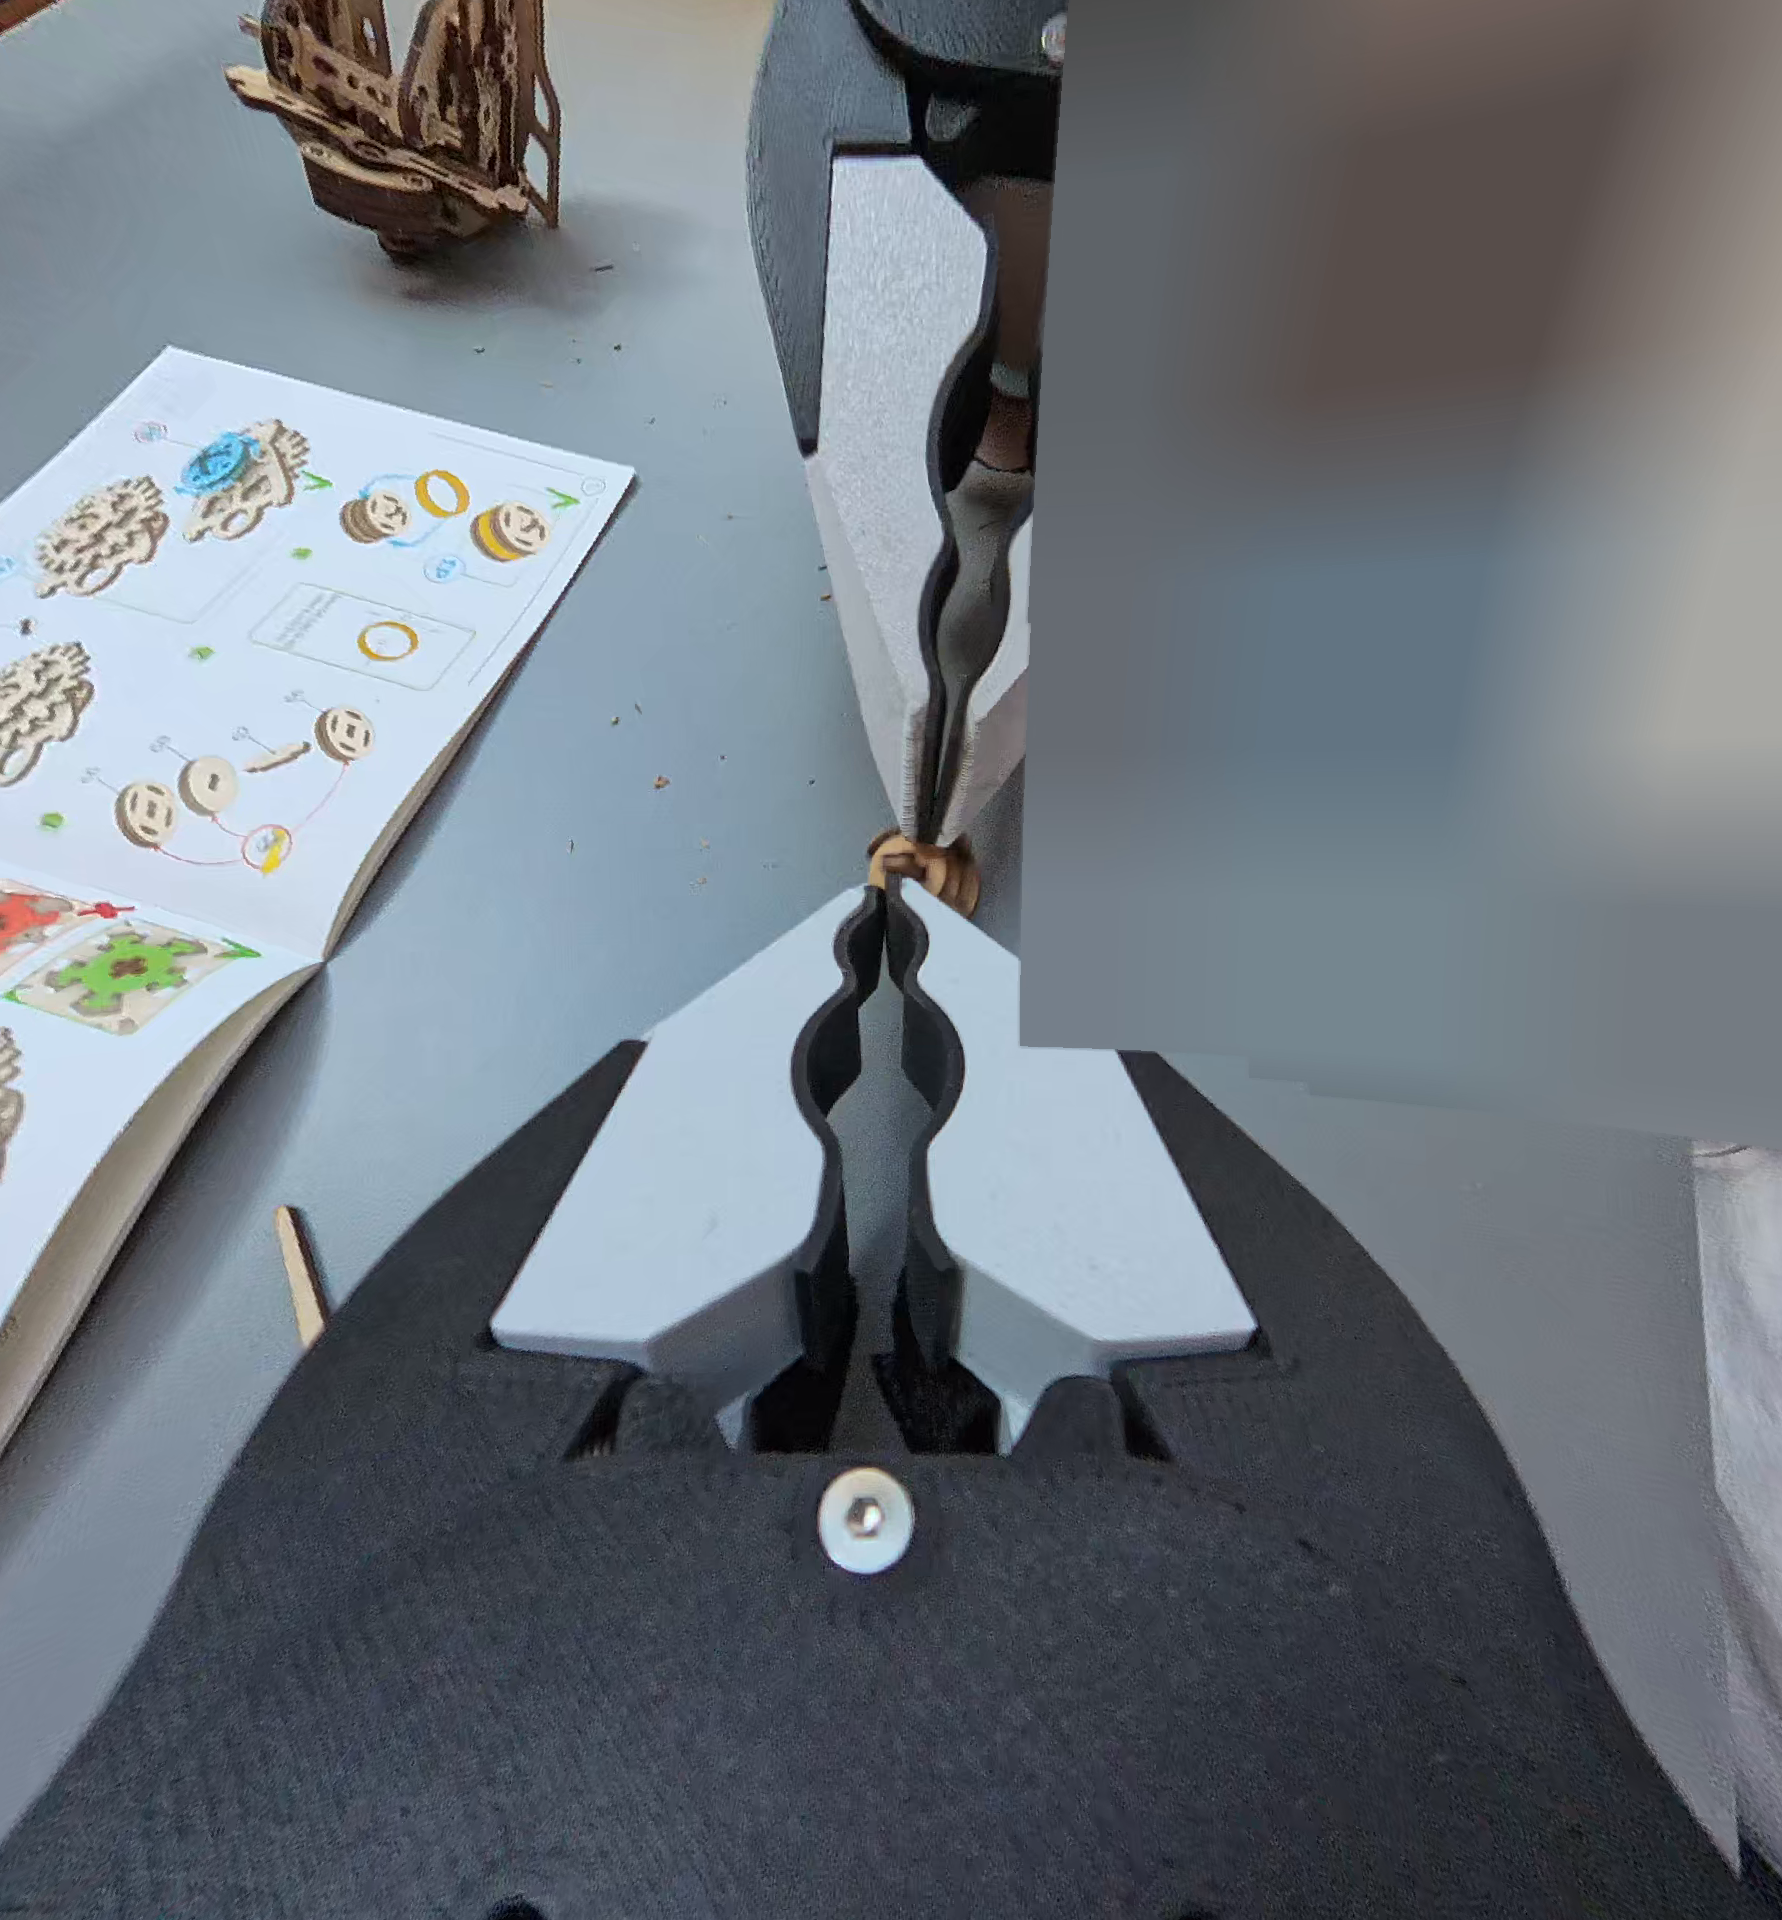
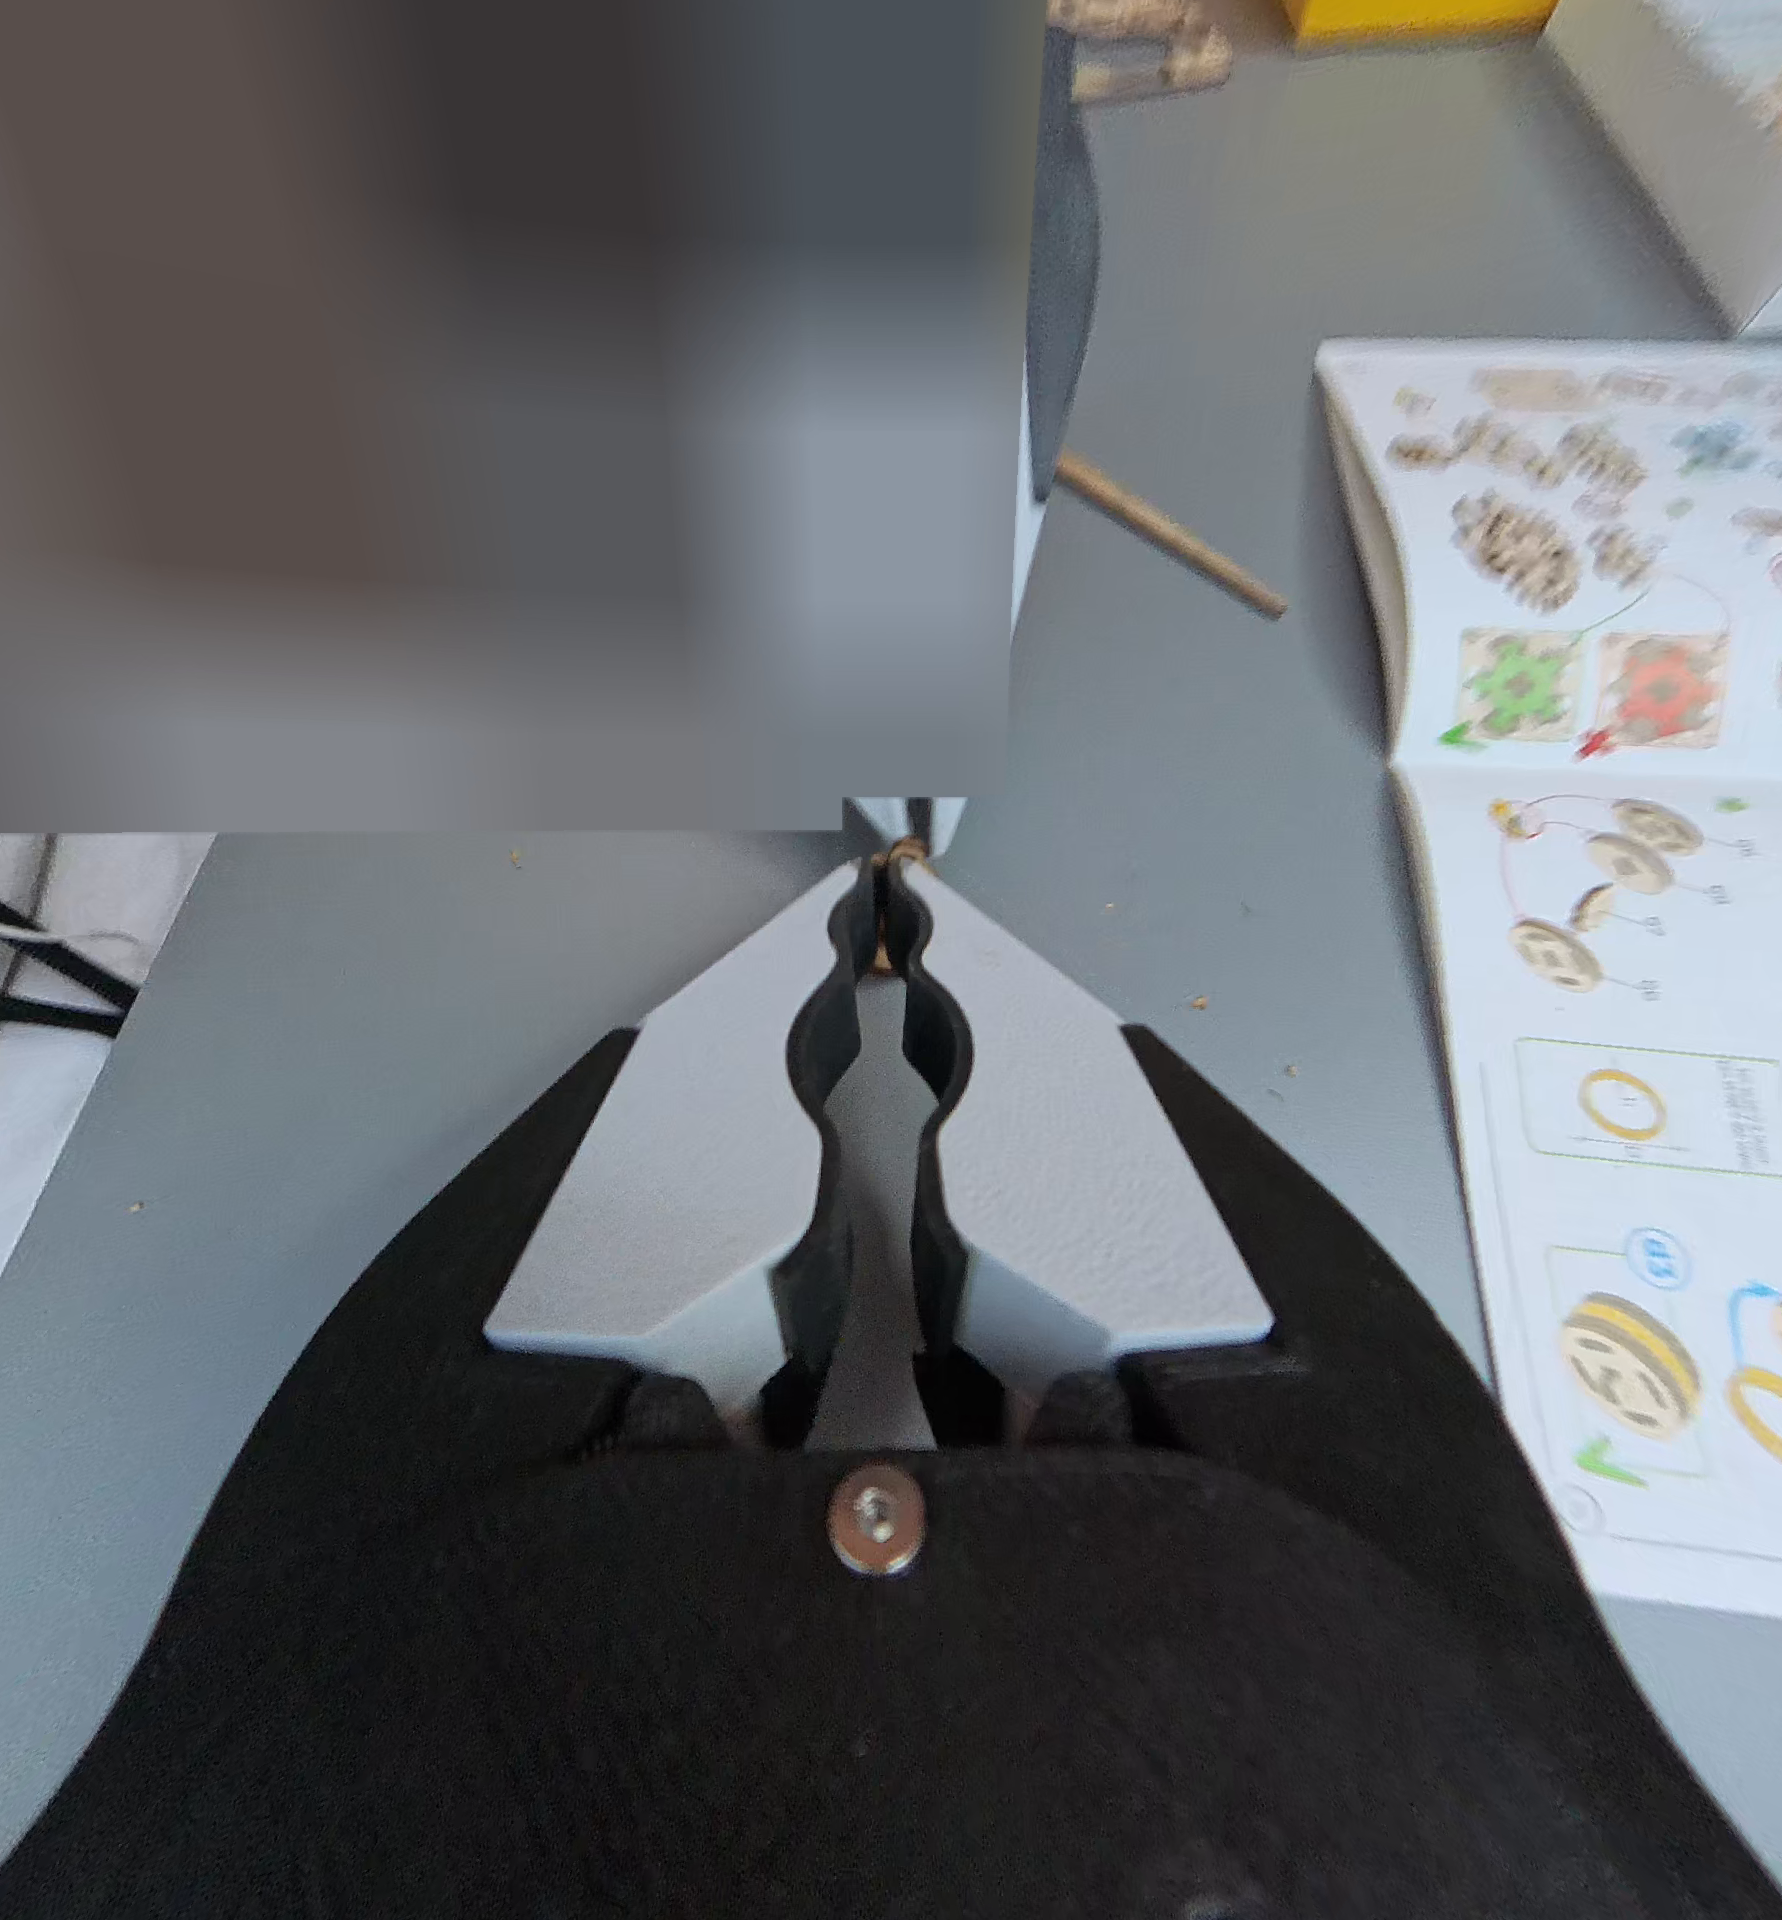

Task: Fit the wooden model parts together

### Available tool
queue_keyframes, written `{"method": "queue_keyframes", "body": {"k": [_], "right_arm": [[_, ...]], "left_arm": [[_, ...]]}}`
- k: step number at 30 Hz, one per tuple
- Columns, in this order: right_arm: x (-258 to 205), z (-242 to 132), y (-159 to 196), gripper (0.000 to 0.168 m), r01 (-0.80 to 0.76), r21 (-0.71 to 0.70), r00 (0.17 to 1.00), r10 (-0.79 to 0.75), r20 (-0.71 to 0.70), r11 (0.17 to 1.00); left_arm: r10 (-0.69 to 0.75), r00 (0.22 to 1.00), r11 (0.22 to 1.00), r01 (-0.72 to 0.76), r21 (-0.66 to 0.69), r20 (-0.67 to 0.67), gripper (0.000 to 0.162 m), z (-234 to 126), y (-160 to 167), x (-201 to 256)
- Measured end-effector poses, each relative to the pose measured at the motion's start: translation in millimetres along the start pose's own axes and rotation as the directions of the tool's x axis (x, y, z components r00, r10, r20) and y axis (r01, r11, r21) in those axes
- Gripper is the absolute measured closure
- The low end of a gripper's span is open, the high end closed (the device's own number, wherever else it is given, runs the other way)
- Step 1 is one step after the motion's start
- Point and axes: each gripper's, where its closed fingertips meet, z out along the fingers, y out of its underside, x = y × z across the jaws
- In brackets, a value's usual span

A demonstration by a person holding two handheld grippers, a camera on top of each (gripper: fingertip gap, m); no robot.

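A small round wooden wheel part [image 1: 926,864] sits between two gripper tips that meet nose to nose above the grey table [image 1: 513,1091]. My left gripper [image 1: 885,900] is shut, its tips pinching the near edge of the part. My right gripper [image 1: 928,826] comes in from the far side, shut on the same part. In the right wrist view my right gripper [image 2: 882,878] is shut, with a bit of wood [image 2: 879,961] showing between its fingers and the wooden part [image 2: 903,847] at its tip. Whether this is one piece or two pressed together is hidden.
An open instruction booklet [image 1: 191,727] lies at the left, also in the right wrist view [image 2: 1645,935]. A built wooden ship model [image 1: 399,125] stands at the far left. A wooden stick [image 2: 1167,535] lies on the table. A white cloth [image 1: 1780,1455] is at the right edge. A white box [image 2: 1697,156] stands behind the booklet. The grippers are tip to tip, or close to it. About 12 centimetres separates my left fingertips from the wooden stick [image 2: 1167,535].
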Motion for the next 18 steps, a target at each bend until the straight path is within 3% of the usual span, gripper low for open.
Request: {"method": "queue_keyframes", "body": {"k": [1, 8, 17, 18], "right_arm": [[-5, 2, -6, 0.168, -0.029, 0.046, 0.999, 0.028, 0.037, 0.998], [-3, -7, -10, 0.168, 0.048, 0.028, 0.999, -0.048, -0.018, 0.998], [0, -6, -5, 0.168, -0.011, 0.018, 1.0, 0.011, -0.011, 1.0], [2, -4, -4, 0.161, -0.033, 0.017, 0.999, 0.033, -0.015, 0.999]], "left_arm": [[0.0, 1.0, 1.0, 0.0, -0.006, 0.001, 0.162, 1, 0, 0], [-0.015, 1.0, 0.998, 0.014, 0.06, 0.003, 0.162, -10, -8, -1], [0.012, 1.0, 0.999, -0.011, 0.045, -0.021, 0.162, -6, -3, 7], [0.01, 1.0, 0.999, -0.009, 0.041, -0.016, 0.162, -5, -3, 6]]}}
